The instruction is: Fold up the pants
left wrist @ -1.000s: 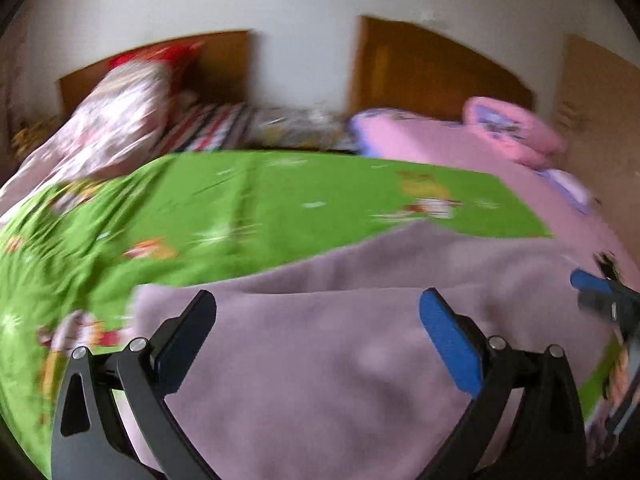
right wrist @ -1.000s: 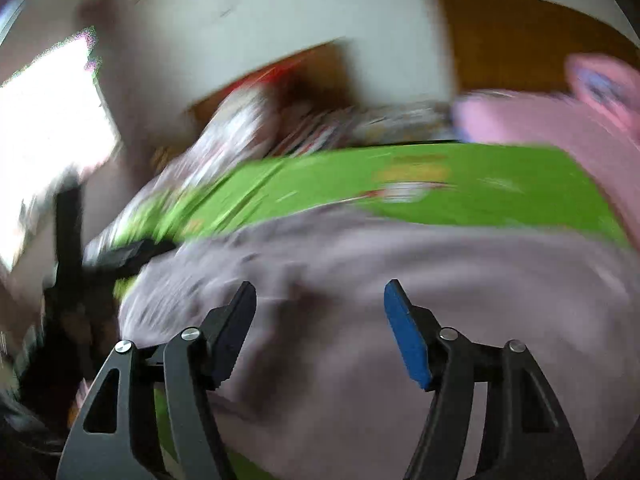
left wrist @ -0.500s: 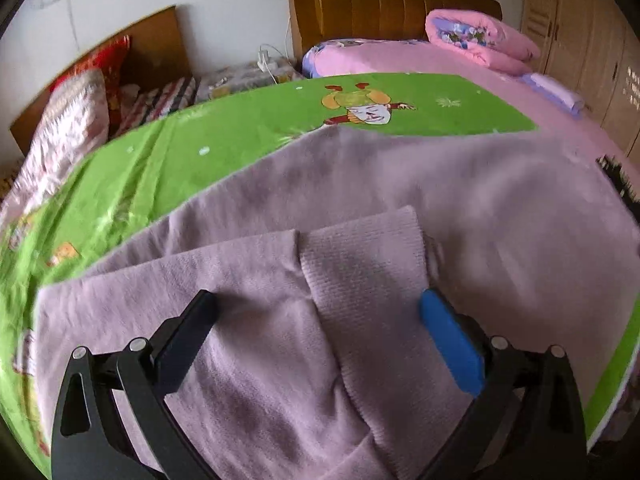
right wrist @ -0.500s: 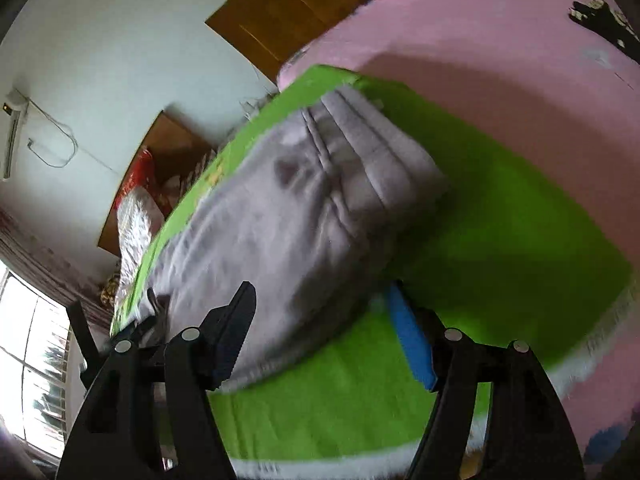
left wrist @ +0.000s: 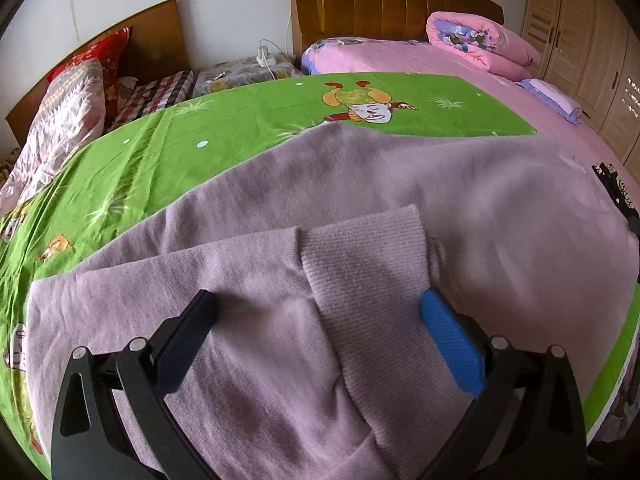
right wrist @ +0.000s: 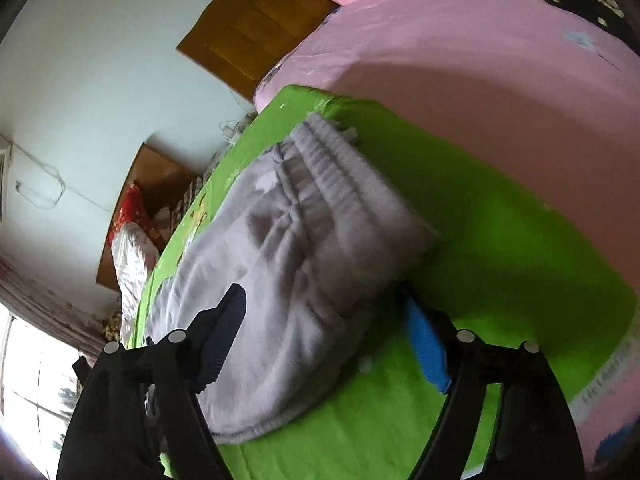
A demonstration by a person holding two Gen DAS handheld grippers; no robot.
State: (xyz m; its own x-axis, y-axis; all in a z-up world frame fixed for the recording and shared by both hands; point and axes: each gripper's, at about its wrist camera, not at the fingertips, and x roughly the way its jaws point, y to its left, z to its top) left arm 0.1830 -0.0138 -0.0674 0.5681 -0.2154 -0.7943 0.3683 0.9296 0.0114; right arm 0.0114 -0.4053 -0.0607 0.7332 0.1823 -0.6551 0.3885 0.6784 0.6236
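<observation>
Lilac knit pants lie spread on a green cartoon sheet. A ribbed cuff is folded over on top of them, in front of my left gripper, which is open and hovers low over the cuff end. In the right wrist view the pants look grey, with the gathered waistband at the far end. My right gripper is open at the pants' near side edge, one finger above the fabric, the blue pad beside it over the sheet.
A pink bed with a rolled pink quilt lies behind the sheet. Patterned pillows are at the left, wooden headboards at the back, a wardrobe at the right. A dark object lies on the pink bed.
Both grippers swung fast and have settled. The left one dropped low over the folded cuff. The right one moved round to the pants' side edge and tilted.
</observation>
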